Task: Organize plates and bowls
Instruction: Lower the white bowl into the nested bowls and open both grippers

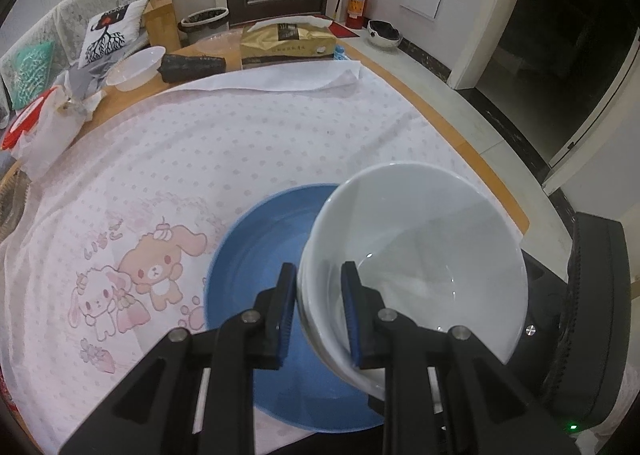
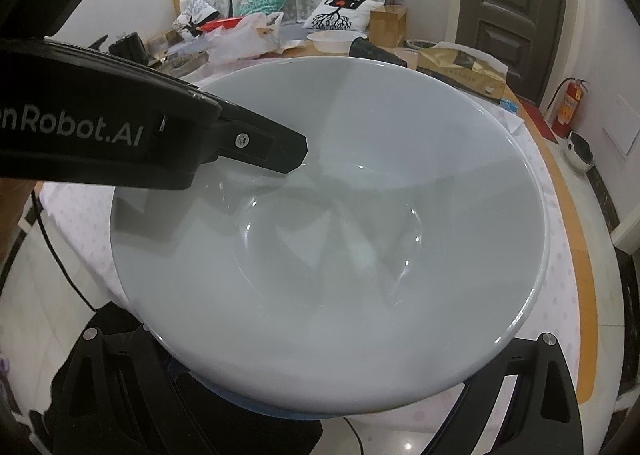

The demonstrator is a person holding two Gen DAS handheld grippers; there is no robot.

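A: So, the left claw [image 1: 319,285]?
B: Clamped on the white bowl [image 1: 416,255] rim, over the blue plate [image 1: 256,251] near the bench's [image 1: 496,191] front edge.
A: Right claw?
B: Hidden behind the bowl; can't tell.

A glossy white ceramic bowl [image 1: 420,251] shows a plain pale interior. The round blue plate [image 1: 256,263] is solid mid-blue. The white cotton tablecloth [image 1: 224,143] carries faint pink dots and a pastel print of a tan bear with a white bunny. The gripper pads [image 1: 350,311] are blue on black arms.
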